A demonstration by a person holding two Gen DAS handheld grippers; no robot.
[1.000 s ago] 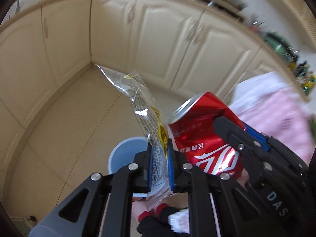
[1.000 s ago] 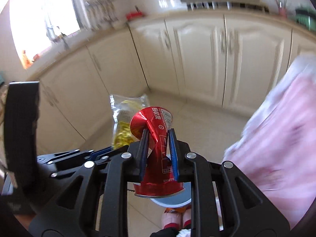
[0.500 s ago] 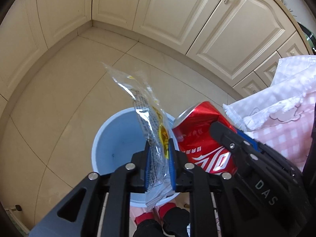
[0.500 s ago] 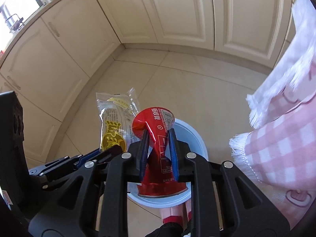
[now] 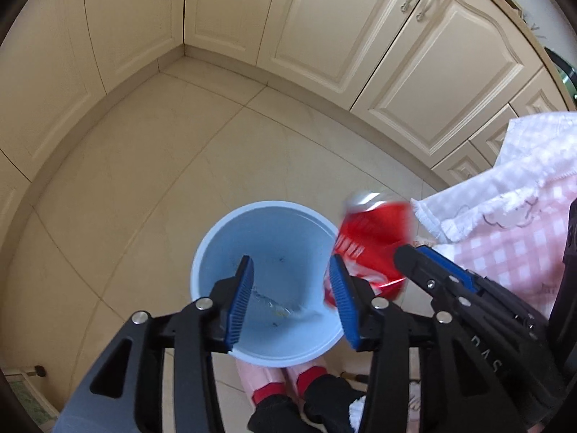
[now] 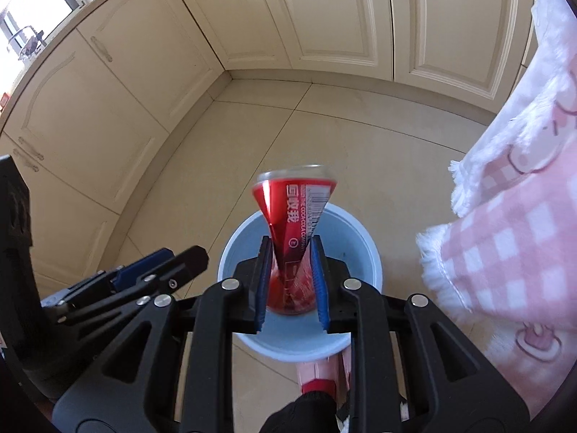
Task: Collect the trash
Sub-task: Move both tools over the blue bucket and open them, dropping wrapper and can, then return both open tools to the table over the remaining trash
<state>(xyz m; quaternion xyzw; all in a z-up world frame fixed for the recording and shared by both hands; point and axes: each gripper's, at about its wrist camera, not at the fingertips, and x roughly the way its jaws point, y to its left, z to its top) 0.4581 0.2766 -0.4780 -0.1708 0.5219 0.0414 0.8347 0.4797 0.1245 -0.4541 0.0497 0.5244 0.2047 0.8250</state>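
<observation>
My left tool (image 5: 292,296) points steeply down over the light blue bin (image 5: 202,252), and its blue pads (image 5: 241,301) are spreading apart with nothing pressed between them. Through the gap, inside the bin, I see a blurred clear wrapper (image 5: 277,306) with a bit of yellow on it; whether it lies on the bottom or is in the air I cannot tell. At about 3 o'clock from that tool, my right tool (image 5: 425,274) reaches in beside it with the crushed red cola can (image 5: 371,238), which sits over the bin's rim on that side.

From the right wrist view, my right tool (image 6: 290,281) is pinching the can (image 6: 294,223) at its crumpled waist. The jaws are just starting to ease open, but both pads (image 6: 262,281) touch the metal. The can stands upright between them, its wide top end pointing away toward 12 o'clock, with the bin (image 6: 368,252) directly under it. My left tool (image 6: 158,270) shows at 9 o'clock, at the bin's edge.

A pink-and-white checked cloth (image 6: 505,238) with a fringed edge hangs in at 3 o'clock. Beyond the bin at 12 o'clock lies beige tiled floor (image 5: 180,151), then a corner of cream cabinet doors (image 5: 324,29).
</observation>
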